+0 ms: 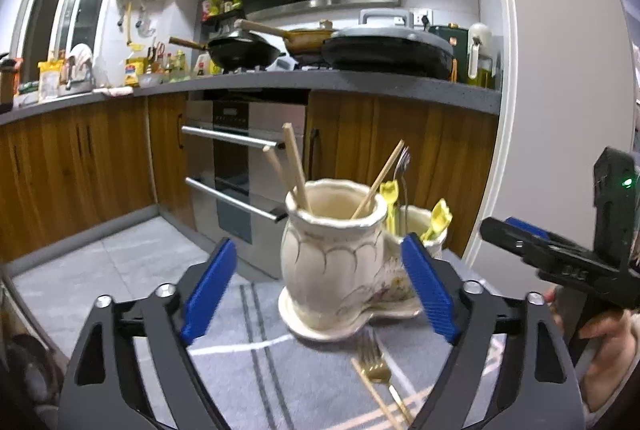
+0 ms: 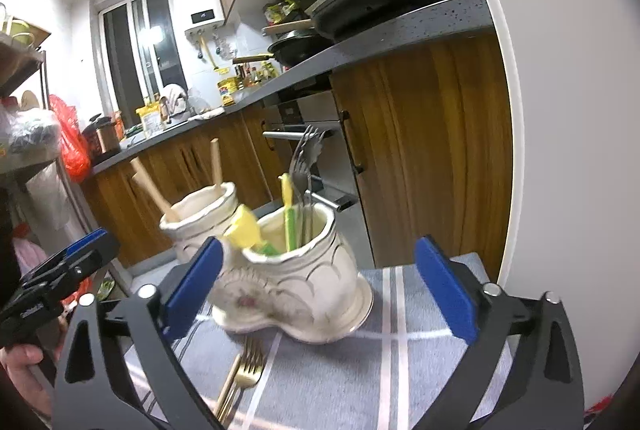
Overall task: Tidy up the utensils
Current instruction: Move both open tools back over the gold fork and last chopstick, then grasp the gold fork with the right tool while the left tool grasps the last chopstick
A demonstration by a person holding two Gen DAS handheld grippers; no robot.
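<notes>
cloth: a grey striped tablecloth [image 2: 420,370] is covering the table.
holder: a cream two-pot ceramic holder [image 1: 332,262] is standing on it — wooden chopsticks [image 1: 294,166] in one pot, yellow-handled utensils [image 2: 290,214] and forks in the other.
left gripper [image 1: 320,292]: hovering wide open, gripping nothing.
right gripper [image 2: 320,294]: likewise gaping, empty.
fork: a gold fork [image 2: 244,370] is lying before the holder beside a loose chopstick [image 1: 378,396].
</notes>
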